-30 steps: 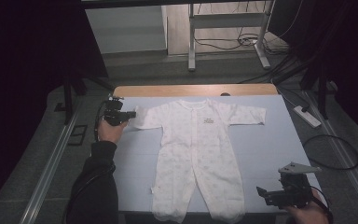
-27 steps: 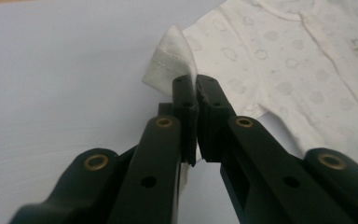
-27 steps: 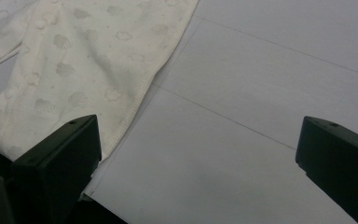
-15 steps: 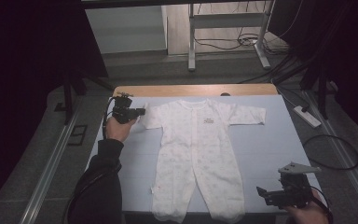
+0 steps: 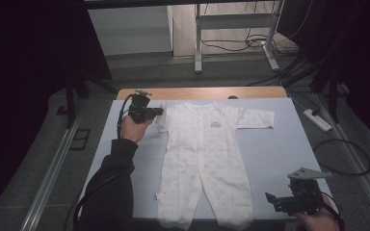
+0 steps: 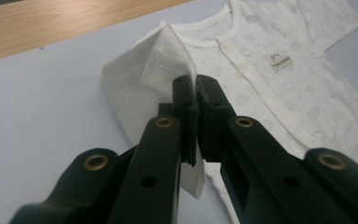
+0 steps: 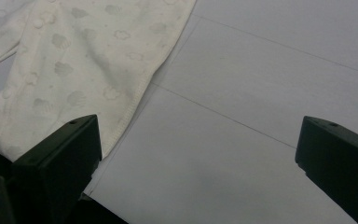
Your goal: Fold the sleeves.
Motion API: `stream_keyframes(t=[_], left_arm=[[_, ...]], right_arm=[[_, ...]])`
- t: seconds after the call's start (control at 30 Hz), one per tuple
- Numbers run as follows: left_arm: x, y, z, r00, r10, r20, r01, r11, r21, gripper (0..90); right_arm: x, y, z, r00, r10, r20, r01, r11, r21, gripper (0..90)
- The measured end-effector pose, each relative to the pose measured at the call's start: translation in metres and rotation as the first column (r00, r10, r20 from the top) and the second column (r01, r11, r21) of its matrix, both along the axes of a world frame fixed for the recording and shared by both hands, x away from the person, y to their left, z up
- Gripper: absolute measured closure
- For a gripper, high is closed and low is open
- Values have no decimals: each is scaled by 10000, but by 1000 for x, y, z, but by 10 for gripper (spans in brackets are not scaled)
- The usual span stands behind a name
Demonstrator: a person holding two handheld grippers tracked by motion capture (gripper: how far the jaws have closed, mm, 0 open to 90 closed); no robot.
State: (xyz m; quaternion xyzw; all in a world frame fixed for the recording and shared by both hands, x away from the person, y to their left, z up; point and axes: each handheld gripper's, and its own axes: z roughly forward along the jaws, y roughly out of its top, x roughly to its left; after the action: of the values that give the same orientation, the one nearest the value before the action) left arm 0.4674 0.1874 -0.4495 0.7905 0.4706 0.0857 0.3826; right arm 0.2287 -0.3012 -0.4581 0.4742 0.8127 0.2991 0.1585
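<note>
White, cloud-printed cotton baby romper (image 5: 204,159) lying flat, front up, on the pale blue bench (image 5: 279,144): light and limp, probably best taken at hems, as the left tool (image 6: 196,100) pinches its folded-in sleeve cuff (image 6: 168,56) while the right tool (image 7: 196,163) waits wide.

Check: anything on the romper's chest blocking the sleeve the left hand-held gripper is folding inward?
Nothing visible. The left hand-held gripper is shut on the sleeve; the romper lies flat, chest bare.
</note>
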Motion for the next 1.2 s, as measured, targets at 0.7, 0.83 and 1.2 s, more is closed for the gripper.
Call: stream_keyframes(t=[0.7,0.83,1.2], left_arm=[[13,-61,5,9942,-1059,-169,1062,9942,193,868],[16,-70,3,9922,-1217,-274,1226,9919,328,868],[23,-100,-11,9849,-1583,-695,1632,9840,711,867]], right_arm=[[0,0,0,10000,49,21,-49,10000,35,6],[-1,-1,0,10000,65,43,-65,10000,42,6],[-1,-1,0,9999,103,56,-103,9999,49,7]])
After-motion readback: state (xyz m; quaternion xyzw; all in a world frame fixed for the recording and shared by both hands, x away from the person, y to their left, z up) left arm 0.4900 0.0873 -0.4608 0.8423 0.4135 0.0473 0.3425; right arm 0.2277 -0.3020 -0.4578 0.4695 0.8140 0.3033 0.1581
